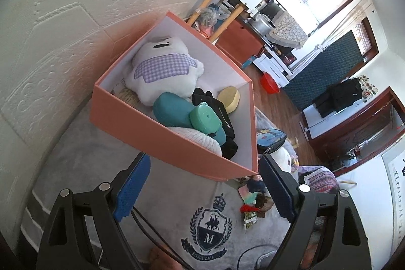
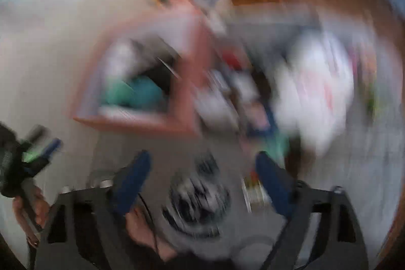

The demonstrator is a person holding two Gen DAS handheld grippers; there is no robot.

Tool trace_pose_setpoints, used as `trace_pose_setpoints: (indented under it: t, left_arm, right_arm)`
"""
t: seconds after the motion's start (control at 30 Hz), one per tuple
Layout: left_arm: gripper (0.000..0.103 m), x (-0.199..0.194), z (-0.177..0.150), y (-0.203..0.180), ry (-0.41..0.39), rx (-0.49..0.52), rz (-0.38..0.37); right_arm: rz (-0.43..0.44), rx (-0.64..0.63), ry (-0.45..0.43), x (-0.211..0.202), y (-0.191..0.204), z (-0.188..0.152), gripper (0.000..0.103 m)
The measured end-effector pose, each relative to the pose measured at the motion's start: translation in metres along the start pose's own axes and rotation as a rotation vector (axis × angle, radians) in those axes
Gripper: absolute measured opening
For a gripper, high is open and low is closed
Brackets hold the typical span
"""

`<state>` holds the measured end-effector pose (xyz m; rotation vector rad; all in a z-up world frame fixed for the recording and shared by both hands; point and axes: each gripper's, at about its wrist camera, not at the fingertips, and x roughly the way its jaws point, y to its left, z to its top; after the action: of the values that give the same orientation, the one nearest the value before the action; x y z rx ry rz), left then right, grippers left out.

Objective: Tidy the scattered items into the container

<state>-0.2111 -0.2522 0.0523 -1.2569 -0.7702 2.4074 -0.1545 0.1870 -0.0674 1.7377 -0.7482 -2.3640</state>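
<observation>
Both tongs, L (image 1: 205,184) & R (image 2: 202,181), gape empty w/ pink box (image 1: 157,128) just ahead, so R should slow, square up on the next stray.

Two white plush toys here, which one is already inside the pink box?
The white plush with the lilac gingham patch lies inside the pink box. The other white plush sits outside, beyond the box's near corner.

Open pink box (image 1: 141,123) on grey blanket holds white plush (image 1: 162,72) and teal cases (image 1: 174,111).
</observation>
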Motion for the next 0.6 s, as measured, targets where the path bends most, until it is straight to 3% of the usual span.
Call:
trace_pose_setpoints:
  t: [0.1,0.27,0.37,0.43,0.53,0.6]
  left_arm:
    - [0.088,0.002,0.0,0.0,0.007,0.0,0.007]
    - [0.088,0.002,-0.001,-0.003,0.004,0.012,0.026]
    - [0.088,0.002,0.0,-0.002,0.005,0.008,0.032]
    - [0.088,0.003,0.0,-0.002,0.006,0.005,0.031]
    - [0.088,0.002,0.0,-0.002,0.004,0.009,0.025]
    - [0.088,0.002,0.0,-0.001,0.006,0.009,0.018]
  right_arm:
    - [0.113,0.275,0.067,0.034,-0.071,-0.029,0.075]
    - [0.195,0.442,0.053,0.069,-0.106,-0.035,0.071]
    - [0.213,0.494,0.033,0.087,-0.124,-0.036,0.038]
    - [0.26,0.519,0.003,0.081,-0.129,-0.04,0.027]
    - [0.26,0.465,-0.048,0.056,-0.115,-0.038,0.023]
    - [0.315,0.414,-0.09,0.031,-0.092,-0.032,0.023]
